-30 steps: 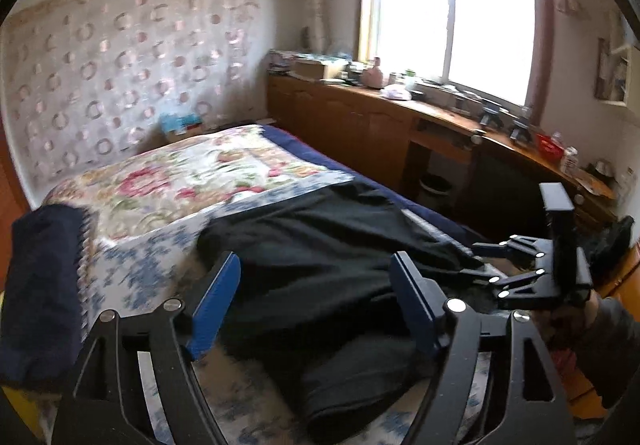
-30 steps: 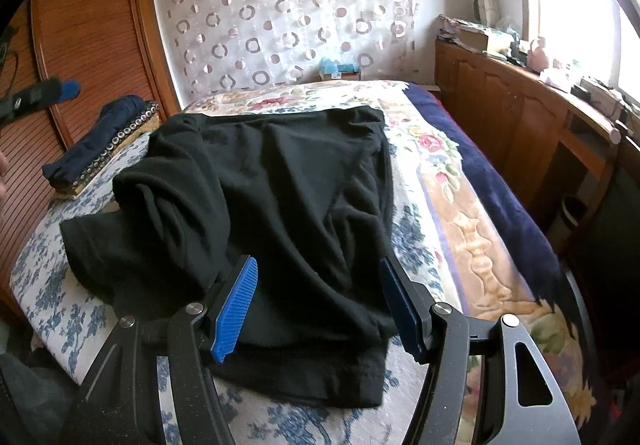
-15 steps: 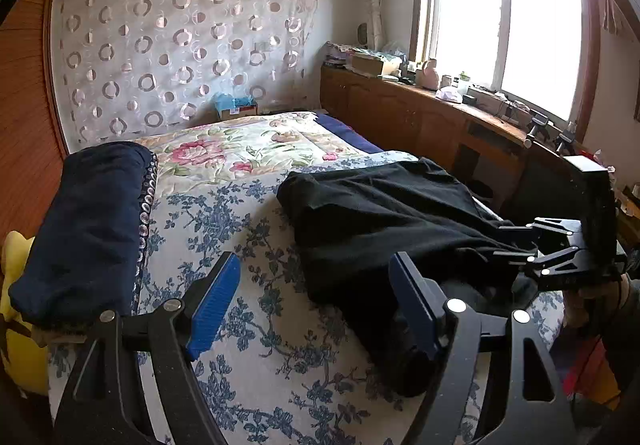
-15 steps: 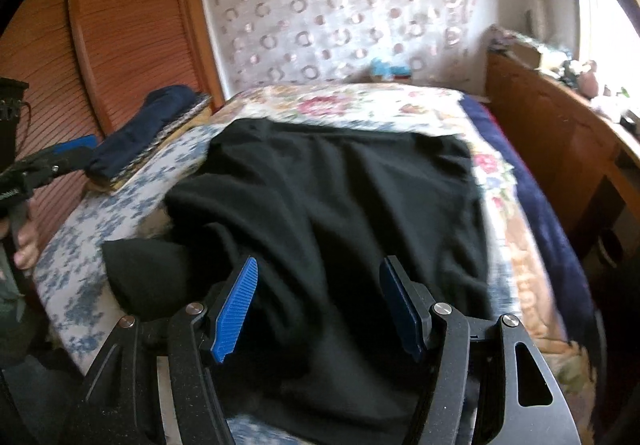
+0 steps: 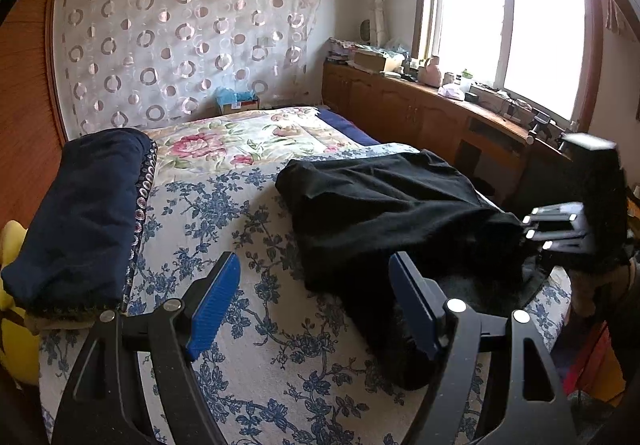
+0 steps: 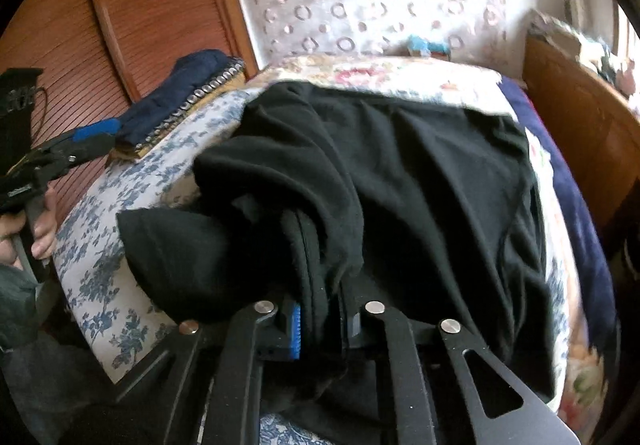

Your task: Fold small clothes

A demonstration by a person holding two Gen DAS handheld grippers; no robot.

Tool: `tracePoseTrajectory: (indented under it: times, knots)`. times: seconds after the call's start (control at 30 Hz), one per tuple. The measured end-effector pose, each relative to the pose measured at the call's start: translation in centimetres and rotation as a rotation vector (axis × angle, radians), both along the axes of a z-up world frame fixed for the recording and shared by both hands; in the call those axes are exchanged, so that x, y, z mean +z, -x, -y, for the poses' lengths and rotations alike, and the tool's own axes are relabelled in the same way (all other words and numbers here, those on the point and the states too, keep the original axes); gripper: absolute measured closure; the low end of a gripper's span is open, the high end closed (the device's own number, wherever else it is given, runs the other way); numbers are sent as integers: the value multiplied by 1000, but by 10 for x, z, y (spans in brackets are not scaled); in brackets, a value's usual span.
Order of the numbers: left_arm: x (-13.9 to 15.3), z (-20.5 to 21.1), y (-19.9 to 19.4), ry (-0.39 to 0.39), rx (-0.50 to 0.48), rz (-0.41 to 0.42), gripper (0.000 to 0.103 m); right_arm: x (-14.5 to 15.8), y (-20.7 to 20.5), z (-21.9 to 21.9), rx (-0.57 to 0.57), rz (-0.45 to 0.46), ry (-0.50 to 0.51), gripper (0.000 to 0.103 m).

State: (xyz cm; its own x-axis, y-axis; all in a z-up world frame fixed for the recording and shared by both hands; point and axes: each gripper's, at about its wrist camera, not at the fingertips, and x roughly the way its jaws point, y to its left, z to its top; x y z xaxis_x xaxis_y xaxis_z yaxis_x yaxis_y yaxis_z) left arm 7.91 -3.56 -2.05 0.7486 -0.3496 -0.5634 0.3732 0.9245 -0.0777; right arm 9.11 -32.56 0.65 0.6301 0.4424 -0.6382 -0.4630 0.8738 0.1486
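Pinching the near hem of the black garment point(image 6: 420, 173) while the other tongs wait open.

From the left wrist view, the left gripper point(image 5: 316, 301) hangs with jaws wide and empty over the blue-flowered bedspread point(image 5: 224, 205); the garment lies just right of it, and a folded navy cloth point(image 5: 84, 205) sits far left. From the right wrist view, the right gripper point(image 6: 320, 321) has just closed its jaws on a bunched fold of the garment's near edge, cloth between the pads. I'd worry that the bunch holds several layers, so lifting may drag the whole garment, or the thick fold may slip free.
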Motion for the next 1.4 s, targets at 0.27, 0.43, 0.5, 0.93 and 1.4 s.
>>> tracePoseTrajectory:
  times: [0.27,0.43,0.5,0.93,1.4]
  knots:
    - [1,0,-1,3,4,0,25,48,10,-2,11,157,-17,93]
    - [2,1,1,5,0,4,25,63,19,16,-41,199,17,93]
    - [3,2,2,8,-2,8,25,57,18,29,-87,177,32,93]
    - [7,8,4,4,12,29,25,4,3,31,-181,85,112,49]
    - [3,-1,6,17,35,29,25,-28,-62,-91,158,-10,123,48]
